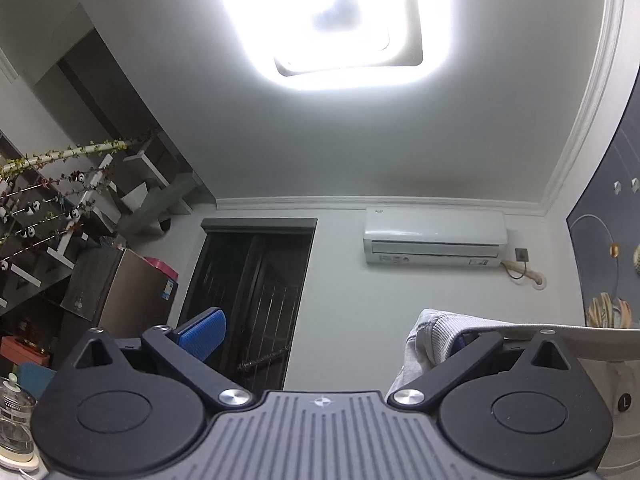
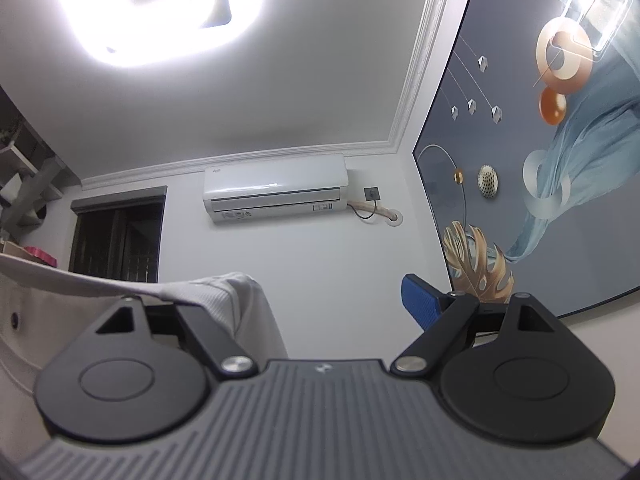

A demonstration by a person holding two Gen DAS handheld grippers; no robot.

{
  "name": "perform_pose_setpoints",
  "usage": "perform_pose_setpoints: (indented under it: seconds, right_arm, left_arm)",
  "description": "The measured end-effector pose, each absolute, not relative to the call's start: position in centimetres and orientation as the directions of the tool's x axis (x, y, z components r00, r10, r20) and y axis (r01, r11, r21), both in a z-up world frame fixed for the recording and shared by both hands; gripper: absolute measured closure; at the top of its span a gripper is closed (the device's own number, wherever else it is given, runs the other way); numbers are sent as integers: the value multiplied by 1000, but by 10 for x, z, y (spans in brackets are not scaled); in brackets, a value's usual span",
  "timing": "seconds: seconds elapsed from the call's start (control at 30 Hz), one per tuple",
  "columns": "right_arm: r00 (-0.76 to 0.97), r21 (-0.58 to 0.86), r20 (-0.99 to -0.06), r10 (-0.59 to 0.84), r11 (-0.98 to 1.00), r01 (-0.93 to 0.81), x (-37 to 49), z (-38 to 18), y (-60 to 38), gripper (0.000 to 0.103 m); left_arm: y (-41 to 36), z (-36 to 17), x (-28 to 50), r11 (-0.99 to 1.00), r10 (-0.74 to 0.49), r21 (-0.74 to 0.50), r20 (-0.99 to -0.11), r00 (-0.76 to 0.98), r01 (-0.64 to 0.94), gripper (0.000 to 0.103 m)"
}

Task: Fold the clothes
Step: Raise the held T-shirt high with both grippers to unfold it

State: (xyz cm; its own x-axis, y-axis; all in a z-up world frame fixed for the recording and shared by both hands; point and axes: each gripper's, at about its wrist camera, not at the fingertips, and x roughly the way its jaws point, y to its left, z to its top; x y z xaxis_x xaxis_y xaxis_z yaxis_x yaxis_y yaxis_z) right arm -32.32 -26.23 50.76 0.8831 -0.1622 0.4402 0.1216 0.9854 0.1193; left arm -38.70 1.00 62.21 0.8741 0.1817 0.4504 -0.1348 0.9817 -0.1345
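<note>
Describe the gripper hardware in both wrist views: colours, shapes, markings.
Left gripper and right gripper match: grey ribbed base with a small round logo, rounded black housings, black linkage arms on silver pivot screws, blue textured finger pads. No cables or sleeves visible.

Bright ceiling light [image 1: 340, 20] overhead; white air conditioner [image 2: 275, 187] high on the wall beside a dark doorway [image 2: 118, 236]; patterned mural [image 2: 552, 168] at right.
</note>
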Motion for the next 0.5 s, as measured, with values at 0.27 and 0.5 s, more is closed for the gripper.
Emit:
perform_pose_setpoints:
  seconds: [0.27, 0.5]
  right_arm:
    - [898, 83, 409, -163, 987, 141, -303, 510, -246, 18]
    - [935, 32, 307, -177, 984, 176, -220, 486, -236, 18]
  left_arm:
    - [24, 601, -332, 976, 198, -160, 386, 901, -146, 0]
    - [36, 572, -227, 975, 202, -148, 294, 934, -165, 0]
